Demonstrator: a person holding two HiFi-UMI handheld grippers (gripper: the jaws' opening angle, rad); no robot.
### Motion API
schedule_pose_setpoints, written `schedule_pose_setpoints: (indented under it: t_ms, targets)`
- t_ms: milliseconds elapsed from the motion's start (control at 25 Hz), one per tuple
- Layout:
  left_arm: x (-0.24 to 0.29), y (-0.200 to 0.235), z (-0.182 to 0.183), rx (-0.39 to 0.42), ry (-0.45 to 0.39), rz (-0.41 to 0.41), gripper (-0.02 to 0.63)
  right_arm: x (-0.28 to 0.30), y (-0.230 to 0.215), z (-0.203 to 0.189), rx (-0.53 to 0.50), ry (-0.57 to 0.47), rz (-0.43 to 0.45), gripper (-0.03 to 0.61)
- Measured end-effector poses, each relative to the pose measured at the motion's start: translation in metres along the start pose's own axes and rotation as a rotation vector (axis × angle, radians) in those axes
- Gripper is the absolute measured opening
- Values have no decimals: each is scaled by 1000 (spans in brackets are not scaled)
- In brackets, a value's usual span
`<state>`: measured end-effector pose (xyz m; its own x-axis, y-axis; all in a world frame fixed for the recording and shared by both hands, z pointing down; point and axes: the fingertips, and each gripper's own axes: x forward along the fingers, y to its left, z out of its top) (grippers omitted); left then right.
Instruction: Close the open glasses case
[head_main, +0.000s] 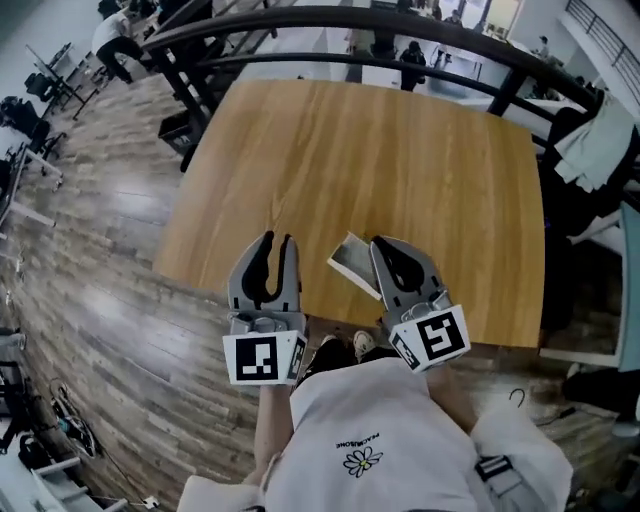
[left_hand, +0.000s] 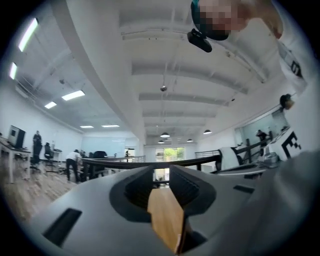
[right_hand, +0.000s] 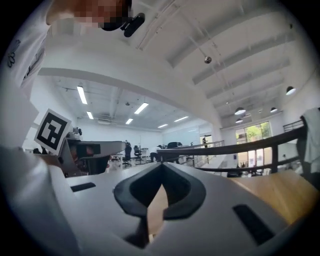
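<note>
The open glasses case (head_main: 350, 262), pale grey with a dark inside, lies near the front edge of the wooden table (head_main: 400, 150). It sits between my two grippers, and its right end is hidden behind the right gripper's fingers. My left gripper (head_main: 277, 238) hovers just left of the case with its jaws a little apart and nothing between them; in the left gripper view (left_hand: 161, 174) only tabletop shows through the gap. My right gripper (head_main: 383, 241) is over the case's right end, its fingertips meeting (right_hand: 162, 165). Neither gripper view shows the case.
A black curved railing (head_main: 350, 20) runs behind the table's far edge. A chair draped with pale cloth (head_main: 598, 140) stands at the right. Wood-plank floor (head_main: 90, 250) lies to the left. The person's shoes (head_main: 340, 350) show below the table's front edge.
</note>
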<state>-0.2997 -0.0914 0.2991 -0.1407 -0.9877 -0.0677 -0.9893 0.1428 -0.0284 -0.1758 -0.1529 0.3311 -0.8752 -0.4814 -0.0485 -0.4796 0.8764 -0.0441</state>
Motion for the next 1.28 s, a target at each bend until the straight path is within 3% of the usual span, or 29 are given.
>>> schedule_pose_setpoints:
  t_ms: [80, 160, 280, 440, 800, 1000, 1280]
  targets:
    - [22, -28, -9, -11, 26, -136, 152, -18, -22, -2, 20, 11, -95, 8]
    - [39, -50, -9, -33, 24, -241, 171, -34, -38, -2, 27, 17, -182, 8]
    - [59, -70, -9, -80, 25, -354, 192, -53, -52, 1, 36, 6, -301, 8]
    - [77, -96, -33, -98, 85, -466, 208, -79, -61, -1, 58, -6, -419, 8]
    - [86, -131, -128, -135, 321, -605, 212, -114, -55, -18, 80, 21, -568, 8]
    - [82, -147, -161, -157, 379, -663, 223, -124, -48, -25, 77, 46, -590, 8]
    - [73, -173, -200, -88, 469, -716, 257, -139, -51, -31, 87, 63, -611, 8]
